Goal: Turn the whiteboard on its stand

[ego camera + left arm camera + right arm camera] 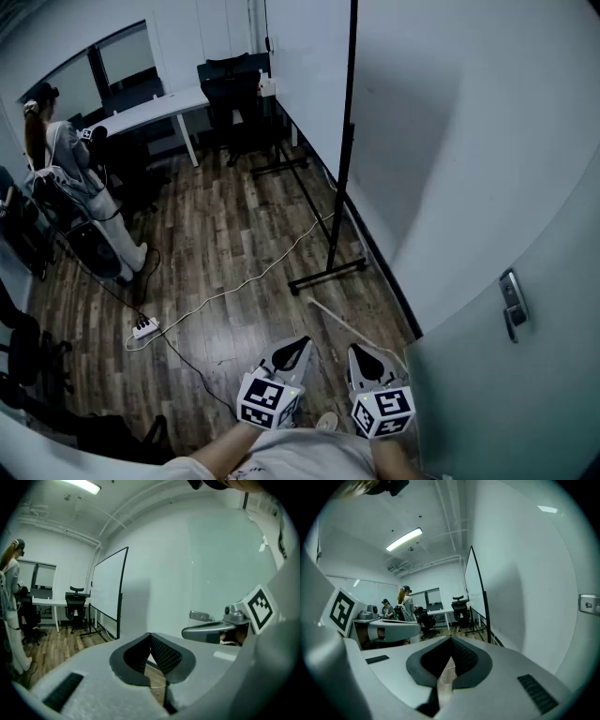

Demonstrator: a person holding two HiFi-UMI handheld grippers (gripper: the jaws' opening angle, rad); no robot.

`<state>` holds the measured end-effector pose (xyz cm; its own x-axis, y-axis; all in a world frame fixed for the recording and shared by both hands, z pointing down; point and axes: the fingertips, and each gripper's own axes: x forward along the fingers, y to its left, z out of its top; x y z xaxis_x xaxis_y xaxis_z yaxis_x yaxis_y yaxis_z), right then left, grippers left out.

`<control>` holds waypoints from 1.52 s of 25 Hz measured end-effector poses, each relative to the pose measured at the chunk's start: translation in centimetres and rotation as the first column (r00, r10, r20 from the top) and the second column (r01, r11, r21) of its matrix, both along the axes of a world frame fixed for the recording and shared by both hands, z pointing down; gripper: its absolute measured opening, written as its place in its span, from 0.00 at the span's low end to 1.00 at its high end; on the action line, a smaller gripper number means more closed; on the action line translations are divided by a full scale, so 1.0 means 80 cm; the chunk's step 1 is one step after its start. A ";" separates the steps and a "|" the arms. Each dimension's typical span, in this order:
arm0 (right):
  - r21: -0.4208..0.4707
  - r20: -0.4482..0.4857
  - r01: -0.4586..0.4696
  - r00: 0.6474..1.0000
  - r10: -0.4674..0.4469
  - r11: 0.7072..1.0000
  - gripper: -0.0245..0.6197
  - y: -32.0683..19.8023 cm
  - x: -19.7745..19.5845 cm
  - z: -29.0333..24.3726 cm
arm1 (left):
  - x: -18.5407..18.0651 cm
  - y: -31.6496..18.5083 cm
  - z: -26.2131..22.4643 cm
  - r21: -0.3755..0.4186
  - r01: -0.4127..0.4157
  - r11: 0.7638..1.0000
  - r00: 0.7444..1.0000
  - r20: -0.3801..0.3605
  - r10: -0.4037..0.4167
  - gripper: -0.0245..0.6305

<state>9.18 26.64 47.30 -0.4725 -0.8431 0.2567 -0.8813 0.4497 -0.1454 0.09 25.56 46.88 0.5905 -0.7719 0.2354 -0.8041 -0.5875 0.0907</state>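
left tongs (pixel 298 343) and right tongs (pixel 362 350) pressed together, empty; we could drag the whiteboard (pixel 309 84) stand (pixel 328 275) into the floor cable (pixel 244 281).

The whiteboard (pixel 305 75) runs off the head view's top edge — upper frame unseen.

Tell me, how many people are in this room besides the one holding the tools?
2. A standing person is at the far left near the white desk; a second person farther back shows only in the right gripper view. More may be hidden.
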 end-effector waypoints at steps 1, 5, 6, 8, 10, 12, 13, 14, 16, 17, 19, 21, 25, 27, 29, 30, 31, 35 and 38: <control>0.001 -0.001 0.000 1.000 0.000 1.000 0.05 0.000 -0.001 -0.001 | 0.000 0.000 -0.002 -0.001 0.000 1.000 1.000 -0.005 0.000 0.05; 0.003 -0.006 -0.003 1.000 0.003 1.000 0.05 0.001 -0.005 -0.003 | -0.001 0.000 -0.007 -0.003 -0.005 1.000 1.000 -0.017 0.005 0.05; 0.003 -0.006 -0.005 1.000 0.005 1.000 0.05 0.002 -0.006 -0.002 | -0.002 0.000 -0.008 -0.002 -0.008 1.000 1.000 -0.018 0.008 0.05; -0.001 -0.005 -0.009 1.000 0.009 1.000 0.05 0.003 -0.009 -0.001 | -0.005 0.001 -0.006 -0.001 -0.012 1.000 1.000 -0.013 0.012 0.05; -0.006 0.001 -0.014 1.000 0.014 1.000 0.05 0.006 -0.013 0.000 | -0.009 0.003 -0.003 0.001 -0.016 1.000 1.000 -0.007 0.016 0.05; 0.000 0.014 -0.015 1.000 0.015 1.000 0.05 0.009 -0.018 -0.002 | -0.013 0.006 -0.004 -0.002 -0.016 1.000 1.000 -0.015 0.016 0.05; 0.008 0.019 -0.016 1.000 0.016 1.000 0.05 0.010 -0.021 -0.004 | -0.015 0.006 -0.004 -0.004 -0.018 1.000 1.000 -0.018 0.018 0.05; 0.015 0.020 -0.018 1.000 0.018 1.000 0.05 0.010 -0.024 -0.005 | -0.018 0.006 -0.004 -0.003 -0.020 1.000 1.000 -0.018 0.020 0.05; 0.022 0.021 -0.023 1.000 0.023 1.000 0.05 0.009 -0.033 -0.007 | -0.026 0.006 -0.003 0.001 -0.027 1.000 1.000 -0.013 0.027 0.05; 0.021 0.025 -0.027 0.999 0.027 0.999 0.05 0.008 -0.037 -0.007 | -0.030 0.006 -0.002 0.004 -0.031 1.000 0.999 -0.010 0.031 0.05; 0.018 0.032 -0.040 0.999 0.039 0.999 0.05 0.008 -0.046 -0.008 | -0.041 0.006 -0.004 0.007 -0.035 0.999 0.999 -0.008 0.035 0.05; 0.019 0.033 -0.053 0.998 0.053 0.998 0.05 0.008 -0.054 -0.010 | -0.052 0.006 -0.008 0.009 -0.039 0.999 0.999 -0.014 0.039 0.05; 0.029 0.031 -0.066 0.997 0.066 0.997 0.05 0.015 -0.079 -0.011 | -0.074 0.006 -0.014 0.019 -0.054 0.998 0.998 -0.026 0.054 0.05; 0.028 0.025 -0.063 0.998 0.063 0.998 0.05 0.015 -0.092 -0.007 | -0.082 -0.001 -0.014 0.024 -0.059 0.998 0.998 -0.027 0.059 0.05; 0.015 0.023 -0.061 0.998 0.061 0.998 0.05 0.011 -0.098 -0.002 | -0.085 -0.006 -0.010 0.023 -0.068 0.997 0.997 -0.026 0.068 0.05; 0.010 0.023 -0.062 0.998 0.061 0.998 0.05 0.009 -0.100 0.000 | -0.086 -0.007 -0.007 0.021 -0.073 0.997 0.997 -0.025 0.074 0.05; 0.009 0.024 -0.062 0.998 0.062 0.998 0.05 0.005 -0.102 0.001 | -0.086 -0.008 -0.005 0.020 -0.078 0.997 0.997 -0.023 0.079 0.05; 0.016 0.031 -0.060 0.998 0.060 0.998 0.05 -0.023 -0.110 0.004 | -0.091 -0.033 -0.001 0.014 -0.079 0.997 0.997 -0.026 0.079 0.05; 0.011 0.036 -0.047 0.998 0.046 0.999 0.05 -0.057 -0.115 0.010 | -0.093 -0.069 -0.003 0.012 -0.068 0.998 0.997 -0.034 0.069 0.05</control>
